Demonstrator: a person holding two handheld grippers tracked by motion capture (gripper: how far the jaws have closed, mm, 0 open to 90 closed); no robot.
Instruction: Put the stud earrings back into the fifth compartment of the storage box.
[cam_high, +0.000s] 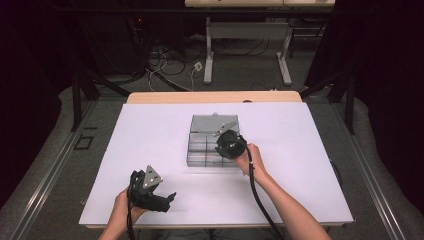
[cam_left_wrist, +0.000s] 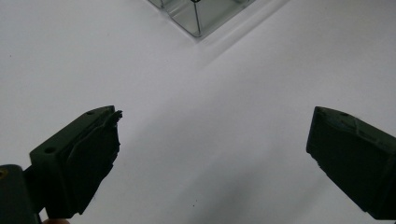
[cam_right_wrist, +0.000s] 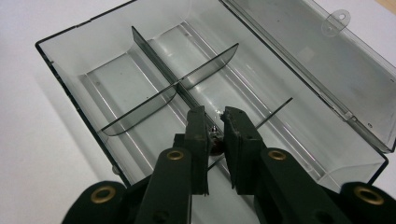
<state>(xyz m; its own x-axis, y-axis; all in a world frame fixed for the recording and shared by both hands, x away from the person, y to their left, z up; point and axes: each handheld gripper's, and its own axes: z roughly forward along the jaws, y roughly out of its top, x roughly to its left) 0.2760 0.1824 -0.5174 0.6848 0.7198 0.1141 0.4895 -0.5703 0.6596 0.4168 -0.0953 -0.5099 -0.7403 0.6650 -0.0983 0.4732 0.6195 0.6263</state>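
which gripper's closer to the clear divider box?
Right. The right gripper is inside the clear divider box, jaws nearly shut on a thin divider. The left gripper sits on the table, apart.

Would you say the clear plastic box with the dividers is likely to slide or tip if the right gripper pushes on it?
The clear plastic box looks thin-walled and holds nothing but dividers, so it is probably light and would slide on the smooth white table. Its low, wide shape makes tipping unlikely. The open lid may flex.

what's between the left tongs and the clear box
Nothing: bare white table runs from the open left tongs to the clear box corner, seen in the left gripper view and the high view.
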